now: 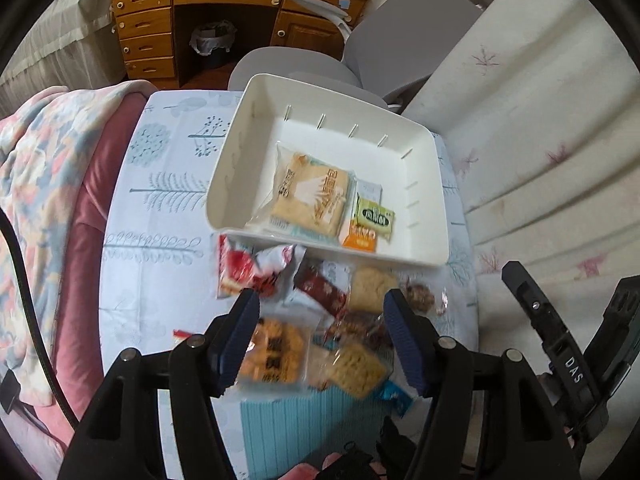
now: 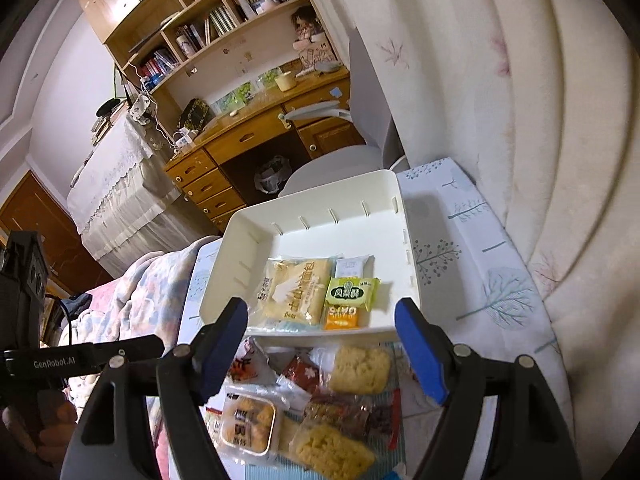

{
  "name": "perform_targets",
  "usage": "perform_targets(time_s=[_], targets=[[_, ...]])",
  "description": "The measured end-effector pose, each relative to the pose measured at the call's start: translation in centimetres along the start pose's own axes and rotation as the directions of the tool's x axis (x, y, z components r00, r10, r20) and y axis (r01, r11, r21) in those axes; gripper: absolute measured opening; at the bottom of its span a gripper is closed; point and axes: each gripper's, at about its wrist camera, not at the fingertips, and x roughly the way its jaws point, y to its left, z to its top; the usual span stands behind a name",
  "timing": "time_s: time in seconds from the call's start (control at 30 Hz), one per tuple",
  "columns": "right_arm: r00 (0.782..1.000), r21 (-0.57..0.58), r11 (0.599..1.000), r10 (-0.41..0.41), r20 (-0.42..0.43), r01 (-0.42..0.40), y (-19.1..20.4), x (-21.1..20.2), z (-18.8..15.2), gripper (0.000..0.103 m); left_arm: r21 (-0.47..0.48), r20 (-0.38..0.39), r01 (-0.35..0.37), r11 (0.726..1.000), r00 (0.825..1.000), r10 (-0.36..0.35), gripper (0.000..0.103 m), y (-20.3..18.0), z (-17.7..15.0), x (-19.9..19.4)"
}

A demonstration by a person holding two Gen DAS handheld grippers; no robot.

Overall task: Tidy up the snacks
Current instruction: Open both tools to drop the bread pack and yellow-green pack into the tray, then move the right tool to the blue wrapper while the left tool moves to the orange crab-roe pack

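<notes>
Lettering is sparse: "DAS" runs down the black body of the right gripper where it enters the left wrist view, and "GenRobot.AI" is printed on the left gripper's arm seen from the right wrist. In the white tray an orange packet reads something like "SIMO"; the green packet on top of it and the large bread packet beside it carry characters too small to read. A white sachet is half covered by the green one.

Below the tray's near wall, a loose pile of snacks lies on the patterned cloth of the worktop, blurred in the left wrist view: a red-and-white bag, a dark red wrapper, pale puffed cakes and a tub of orange crackers. Several wrappers overlap, so their number is unclear. A hand shows only partly at the right wrist view's edge.

Both grippers hover above the pile, fingers spread moderately wide and empty; the right pair likewise grips nothing and touches nothing.
</notes>
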Motion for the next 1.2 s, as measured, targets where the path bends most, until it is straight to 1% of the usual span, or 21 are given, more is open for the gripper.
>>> perform_targets(time_s=[0.1, 0.17, 0.2, 0.3, 0.37, 0.6, 0.67, 0.83, 1.0, 1.2], targets=[[1.0, 0.009, 1.0, -0.014, 0.012, 0.014, 0.7, -1.4, -1.4, 0.079, 0.021, -0.004, 0.013, 1.0, 1.0, -0.012, 0.064, 1.2, -1.8, -1.3], [1.0, 0.02, 0.999, -0.025, 0.012, 0.024, 1.2, -2.3, -2.6, 0.086, 0.033, -0.003, 0.02, 0.999, 1.0, -0.02, 0.064, 2.0, -2.9, -2.0], [0.999, 0.026, 0.999, -0.031, 0.015, 0.03, 1.4, -2.7, -3.3, 0.086, 0.041, -0.005, 0.022, 0.999, 1.0, -0.022, 0.064, 2.3, -3.5, -2.3], [0.998, 0.042, 0.998, -0.055, 0.018, 0.054, 2.1, -4.0, -5.2, 0.087, 0.063, -0.021, 0.027, 0.998, 0.999, -0.025, 0.064, 3.5, -5.2, -2.8], [0.997, 0.056, 0.996, -0.074, 0.019, 0.073, 2.5, -4.7, -6.7, 0.087, 0.075, -0.031, 0.029, 0.997, 0.999, -0.026, 0.069, 4.2, -6.1, -3.1], [0.989, 0.096, 0.985, -0.144, 0.023, 0.141, 3.2, -6.8, -11.3, 0.087, 0.12, -0.07, 0.042, 0.992, 0.997, -0.034, 0.077, 5.9, -8.8, -3.3], [0.987, 0.113, 0.981, -0.162, 0.02, 0.159, 3.3, -7.2, -12.4, 0.087, 0.137, -0.081, 0.039, 0.99, 0.996, -0.028, 0.082, 6.1, -9.3, -3.3], [0.977, 0.139, 0.968, -0.212, 0.002, 0.209, 3.0, -7.6, -15.2, 0.087, 0.183, -0.08, 0.007, 0.983, 0.997, 0.008, 0.086, 6.2, -10.1, -3.0], [0.966, 0.117, 0.96, -0.257, -0.005, 0.255, 2.3, -7.6, -17.4, 0.087, 0.214, -0.091, -0.014, 0.977, 0.995, 0.034, 0.088, 6.0, -10.6, -2.0], [0.944, 0.019, 0.943, -0.331, -0.004, 0.331, 1.7, -7.0, -19.2, 0.087, 0.214, -0.123, -0.03, 0.976, 0.991, 0.057, 0.089, 5.4, -10.7, 0.2]])
